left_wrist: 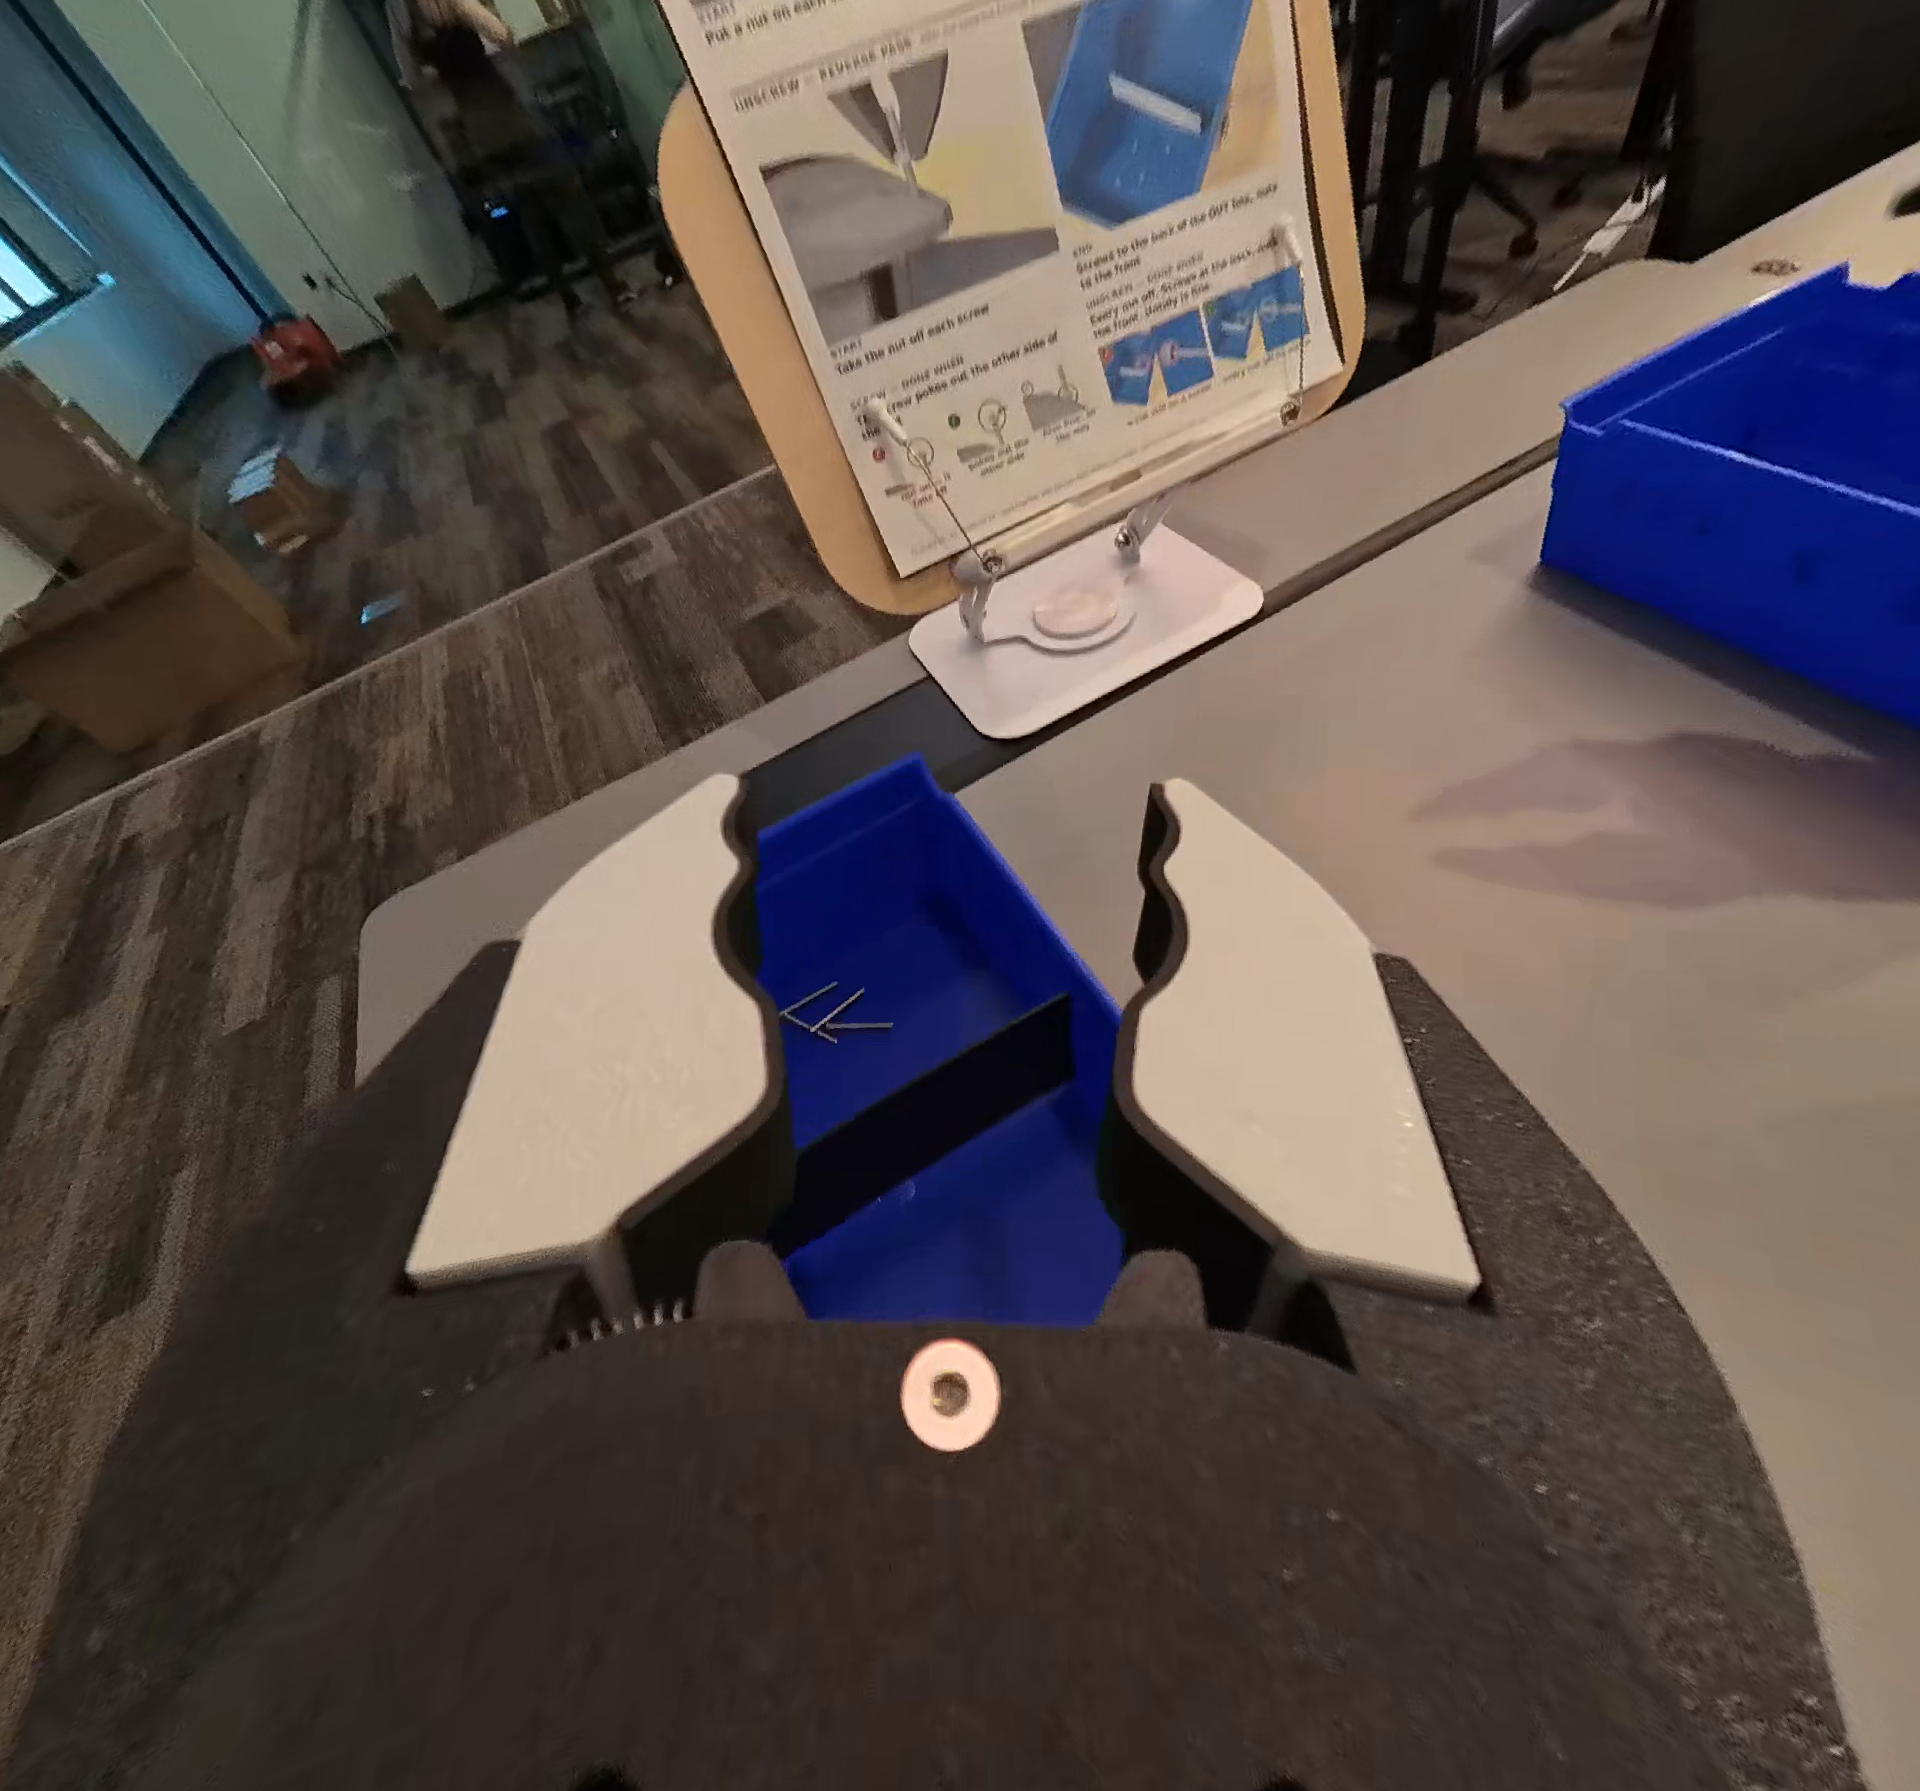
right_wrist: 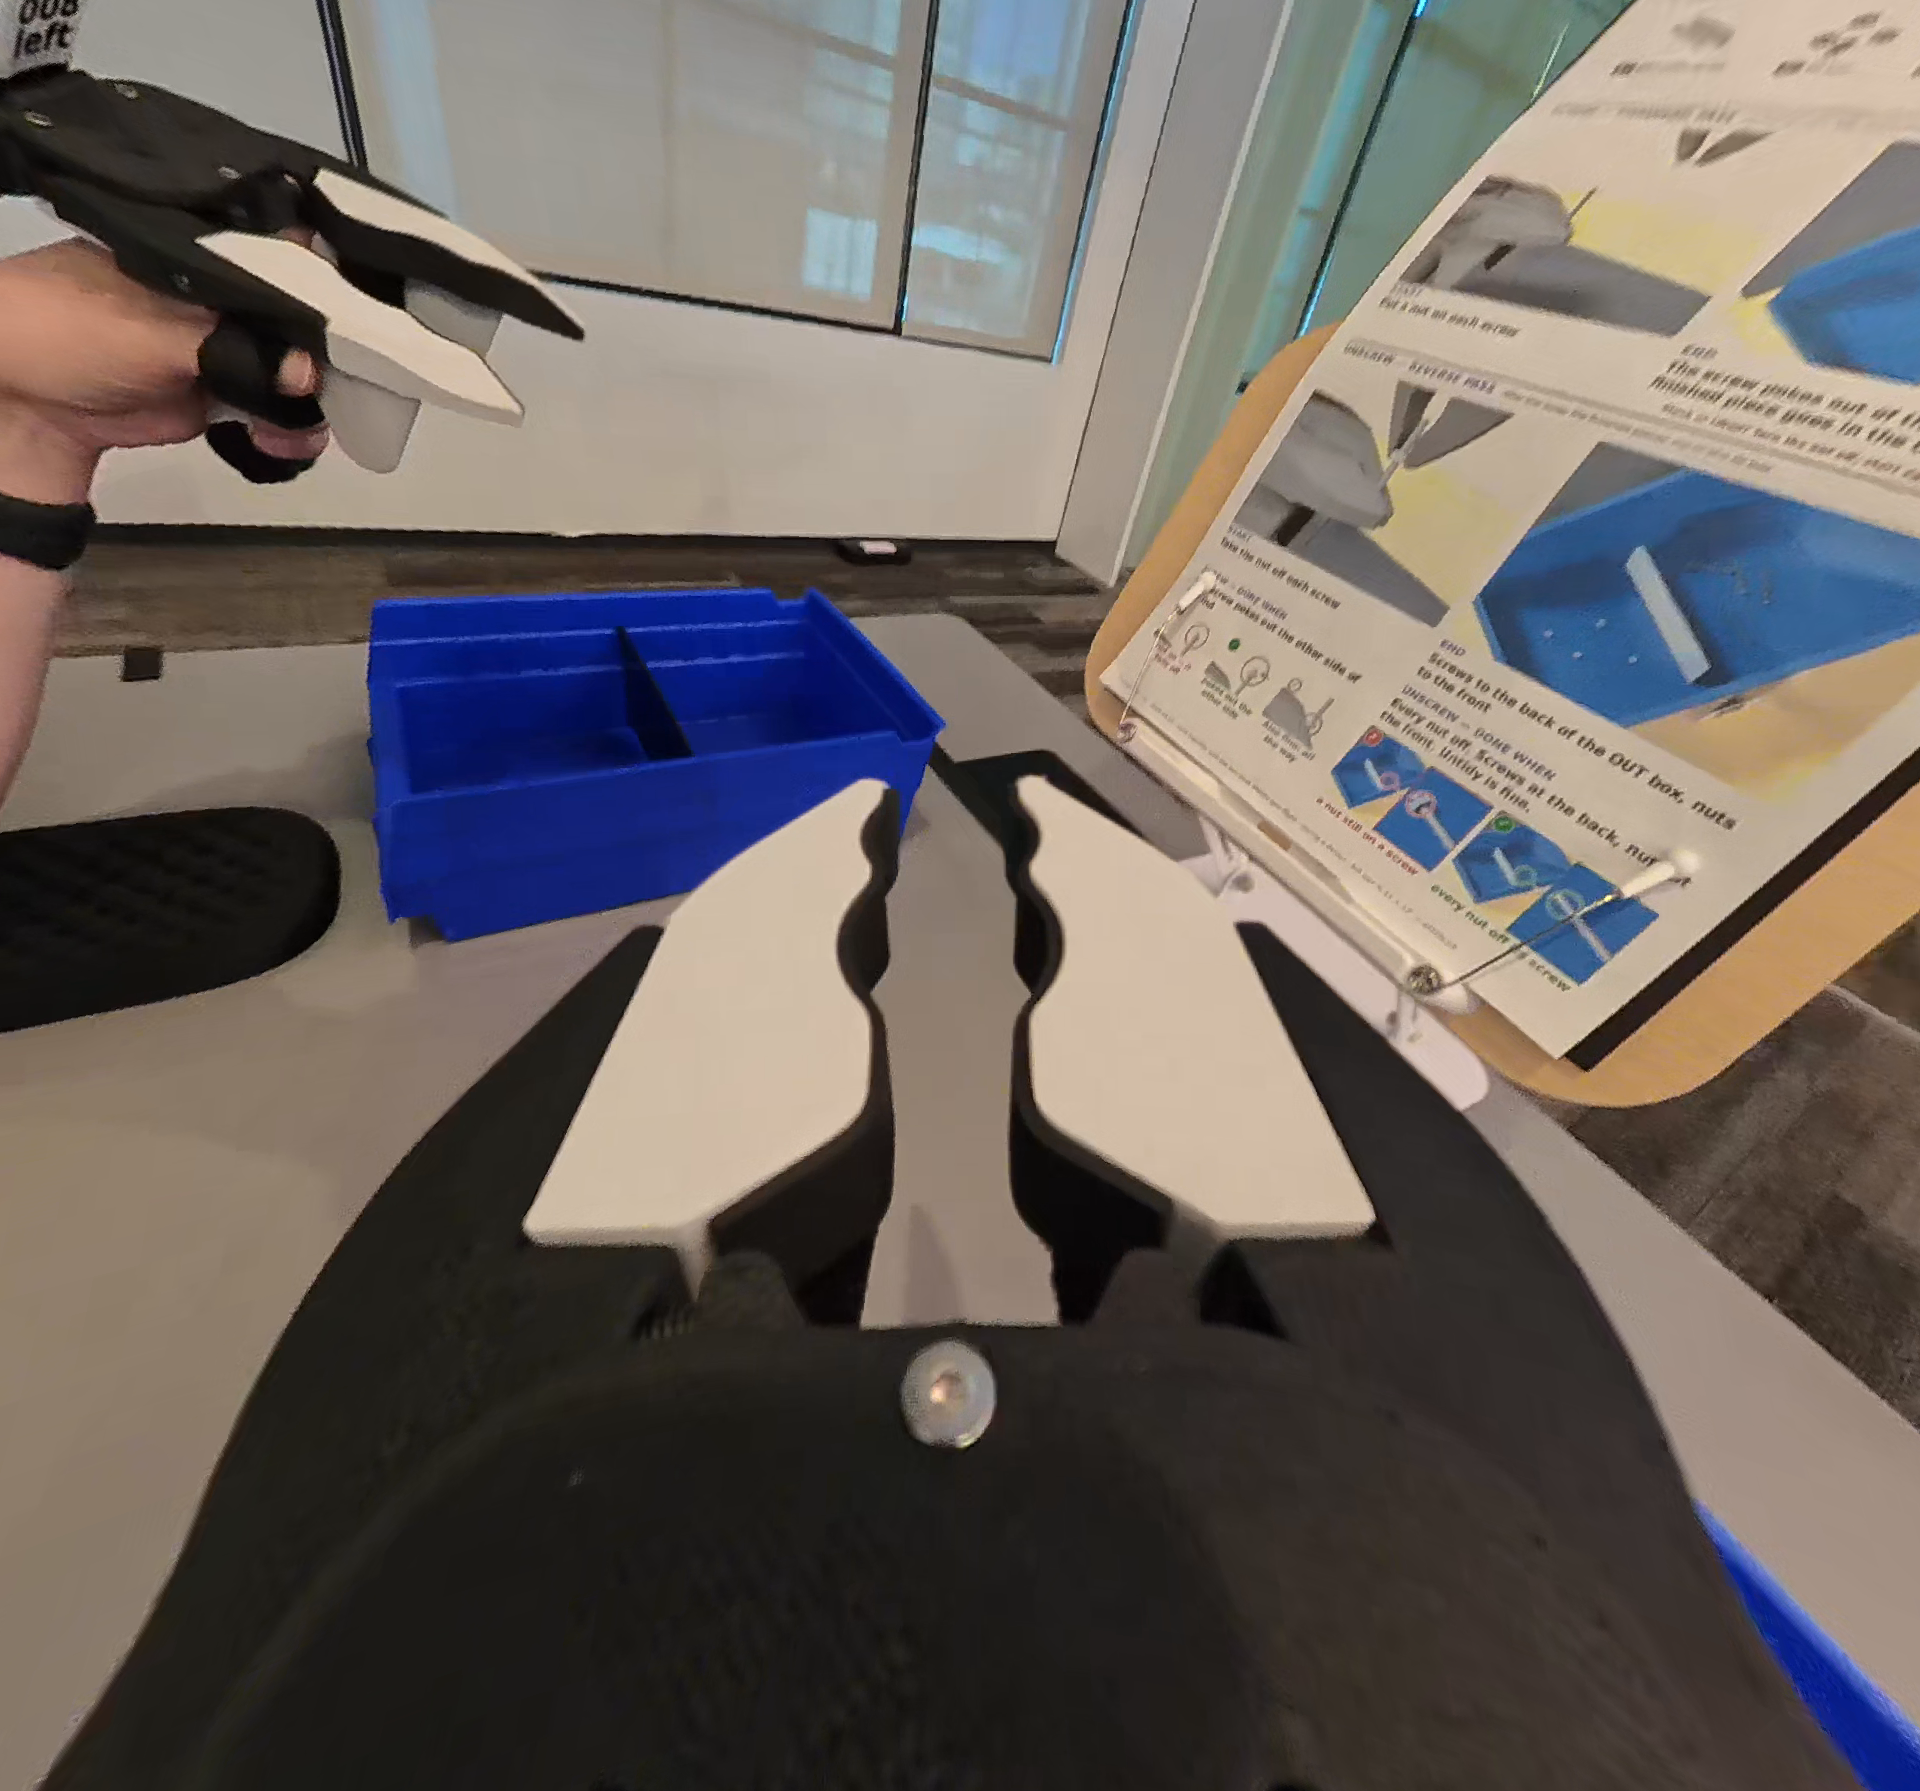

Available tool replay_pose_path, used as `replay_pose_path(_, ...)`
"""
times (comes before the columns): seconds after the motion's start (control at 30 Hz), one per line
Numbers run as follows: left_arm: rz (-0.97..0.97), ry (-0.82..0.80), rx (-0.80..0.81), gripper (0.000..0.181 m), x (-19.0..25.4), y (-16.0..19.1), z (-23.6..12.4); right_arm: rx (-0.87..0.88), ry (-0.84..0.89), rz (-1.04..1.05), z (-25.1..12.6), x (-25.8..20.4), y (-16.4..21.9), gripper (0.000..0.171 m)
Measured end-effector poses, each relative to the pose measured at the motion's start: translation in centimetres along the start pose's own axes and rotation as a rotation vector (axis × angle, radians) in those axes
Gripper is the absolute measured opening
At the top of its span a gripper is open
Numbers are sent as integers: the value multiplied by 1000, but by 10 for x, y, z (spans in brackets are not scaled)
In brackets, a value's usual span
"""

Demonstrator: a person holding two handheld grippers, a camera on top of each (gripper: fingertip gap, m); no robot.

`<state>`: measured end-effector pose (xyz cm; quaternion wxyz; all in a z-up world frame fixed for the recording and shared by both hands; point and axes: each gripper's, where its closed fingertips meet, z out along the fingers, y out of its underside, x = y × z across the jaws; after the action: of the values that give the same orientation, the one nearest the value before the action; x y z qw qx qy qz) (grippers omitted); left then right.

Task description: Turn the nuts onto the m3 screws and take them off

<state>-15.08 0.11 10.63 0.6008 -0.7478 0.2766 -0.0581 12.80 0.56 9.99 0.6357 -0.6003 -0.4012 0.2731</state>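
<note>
Evidently the work is only at the reach for a first screw. The left gripper (left_wrist: 940,806) hangs above the near blue bin (left_wrist: 997,920) with its fingers spread wide and nothing between them, lined up over the far compartment where a few thin m3 screws (left_wrist: 836,1017) lie loose on the floor of the bin, just beyond the dark divider (left_wrist: 935,1097); that wide spread looks chosen so that the fingers can come down on either side of one slender screw. No nuts can be made out; the near compartment seems bare apart from a faint glint. The right gripper (right_wrist: 951,796) waits low over the grey table (right_wrist: 208,1170), its fingers parted by a narrow gap and holding nothing, probably kept out of the way until a screw is presented. An instruction sheet (left_wrist: 997,214) stands propped on a stand at the far edge of the table, facing the worker. Only the left wrist view looks into the bin and shows the screws, plus a second blue bin (left_wrist: 1745,515) off to the right. Only the right wrist view shows the left gripper from outside, held in a hand (right_wrist: 114,359) up in the air above that bin, and a dark textured pad (right_wrist: 145,900) on the table's left.
</note>
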Motion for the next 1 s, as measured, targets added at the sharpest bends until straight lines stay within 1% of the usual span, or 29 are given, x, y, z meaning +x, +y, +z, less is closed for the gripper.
replay_pose_path(0.07,-5,0,-28,70,-4,7,-1,8,-15,10,-5,-4,-4,12)
replay_pose_path(0.13,1,-14,-47,69,-10,12,-3,24,-12,-6,-11,-7,-10,0)
replay_pose_path(0.3,10,-26,-87,61,-23,27,1,-32,20,-79,-12,-9,-8,0)
replay_pose_path(0.43,45,-42,-201,61,-29,52,15,-58,-1,-68,-10,-12,-4,0)
replay_pose_path(0.47,45,-36,-217,58,-30,57,18,-59,-6,-70,-10,-13,-4,0)
replay_pose_path(0.53,32,0,-237,48,-27,64,24,-60,-3,-91,-12,-11,-4,0)
replay_pose_path(0.6,30,13,-259,49,-27,70,26,-47,10,-116,-16,-8,-7,0)
replay_pose_path(0.67,69,10,-266,51,-28,74,28,-18,13,-121,-20,-6,-11,0)
replay_pose_path(0.73,115,3,-255,48,-29,73,29,6,-9,-93,-22,-7,-15,0)
replay_pose_path(0.77,126,2,-247,45,-29,73,30,8,-32,-64,-23,-9,-16,0)
replay_pose_path(0.87,124,1,-248,46,-30,74,31,-16,-95,8,-24,-14,-12,0)
replay_pose_path(0.93,119,-12,-249,44,-33,74,32,-36,-77,1,-26,-10,-10,1)
replay_pose_path(1.0,145,7,-265,37,-37,75,39,-59,-48,-18,-30,-5,-9,5)
